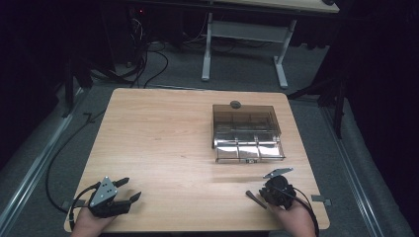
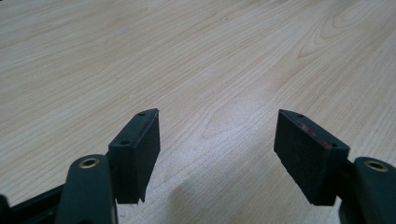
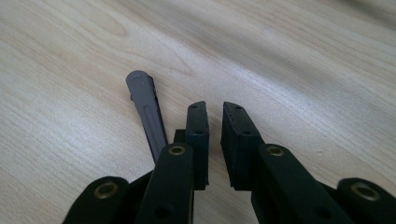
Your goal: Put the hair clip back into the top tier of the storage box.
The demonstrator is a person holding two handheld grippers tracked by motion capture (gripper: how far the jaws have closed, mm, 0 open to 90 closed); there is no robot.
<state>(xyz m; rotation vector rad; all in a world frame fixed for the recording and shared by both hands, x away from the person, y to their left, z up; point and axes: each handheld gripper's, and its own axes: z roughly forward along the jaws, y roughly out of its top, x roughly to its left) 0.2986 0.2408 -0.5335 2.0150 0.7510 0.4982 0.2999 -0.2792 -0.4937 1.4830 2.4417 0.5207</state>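
Pale wood grain covers the table (image 1: 163, 143), which stands in a dark room with cables on the grey floor and a second table's white legs behind it. At the near right corner the right gripper (image 3: 215, 116) shows a narrow gap between its jaws with nothing in it; a thin dark grey strip (image 3: 145, 109) lies flat on the wood just beside its left jaw, its near end hidden behind the jaw arm, and what it is made of is hard to tell. From the high view the strip (image 1: 255, 198) pokes out to the left of that gripper (image 1: 276, 190). At the near left corner the left gripper (image 2: 217, 149) has its jaws spread wide over bare wood, holding nothing; in the high view it (image 1: 129, 190) sits well apart from everything else. Farther back on the right stands a smoky see-through box (image 1: 246, 131) with compartments, its drawer pulled toward the person, and a small dark round thing (image 1: 235, 104) rests just behind it. No writing or label can be read anywhere.
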